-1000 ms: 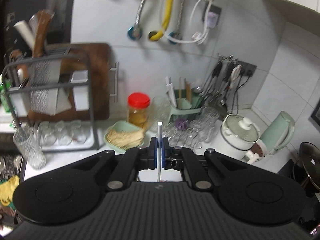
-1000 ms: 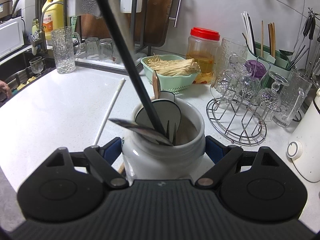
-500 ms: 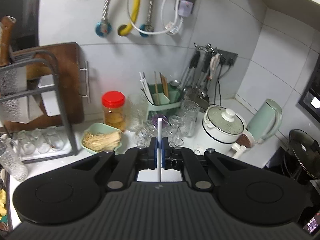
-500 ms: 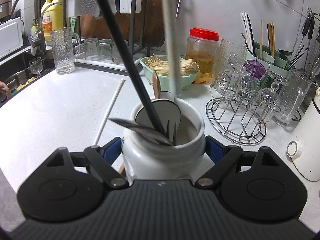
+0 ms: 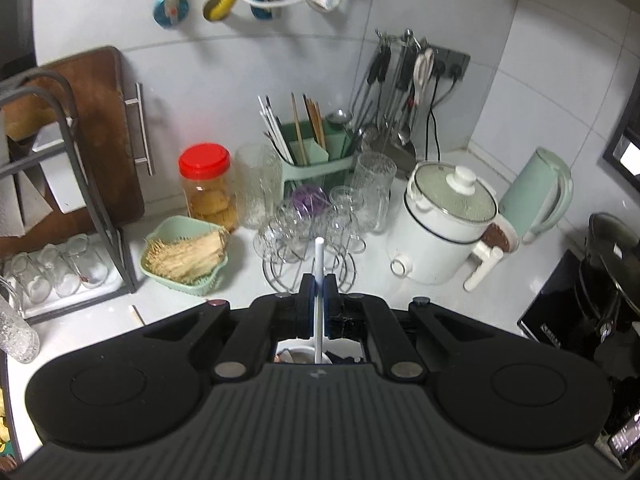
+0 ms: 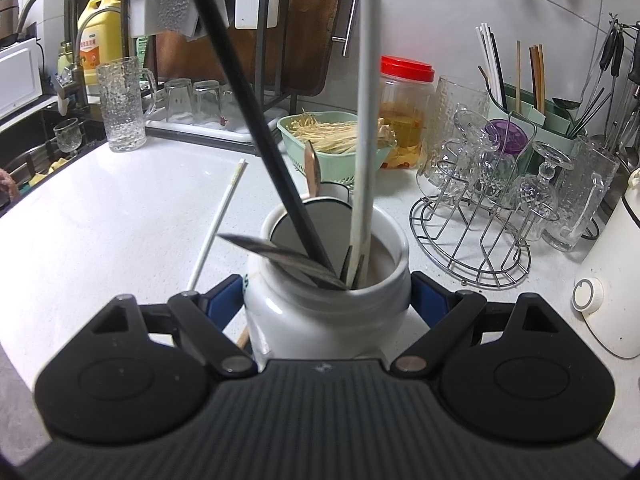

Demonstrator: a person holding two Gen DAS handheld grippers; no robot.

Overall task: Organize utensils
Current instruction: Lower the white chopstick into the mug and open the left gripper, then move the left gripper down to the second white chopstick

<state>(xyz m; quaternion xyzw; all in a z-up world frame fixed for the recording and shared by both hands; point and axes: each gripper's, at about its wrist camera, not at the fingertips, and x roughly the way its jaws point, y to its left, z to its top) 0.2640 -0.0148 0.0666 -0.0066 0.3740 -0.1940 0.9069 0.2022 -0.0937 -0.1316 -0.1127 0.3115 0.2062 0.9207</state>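
Observation:
My left gripper (image 5: 319,294) is shut on a white chopstick (image 5: 319,280) that stands upright between its blue pads. Under it shows the mouth of the white jar (image 5: 304,354). In the right wrist view that white chopstick (image 6: 366,128) reaches down into the white jar (image 6: 320,304), its tip inside among a black chopstick (image 6: 256,120), a metal blade and a wooden spoon. My right gripper (image 6: 327,300) is shut on the jar, one blue pad on each side. A second white chopstick (image 6: 218,220) lies on the counter to the jar's left.
A wire rack of glasses (image 6: 488,200) stands right of the jar, a green basket of dry noodles (image 6: 336,136) and a red-lidded jar (image 6: 404,108) behind it. A green utensil caddy (image 6: 532,120), a white cooker (image 5: 444,224), a kettle (image 5: 540,192) and a dish rack (image 6: 208,40) ring the counter.
The left gripper came down and over the jar with the white chopstick. The chopstick entered the right wrist view from above and its tip now sits inside the jar. The right gripper stayed still.

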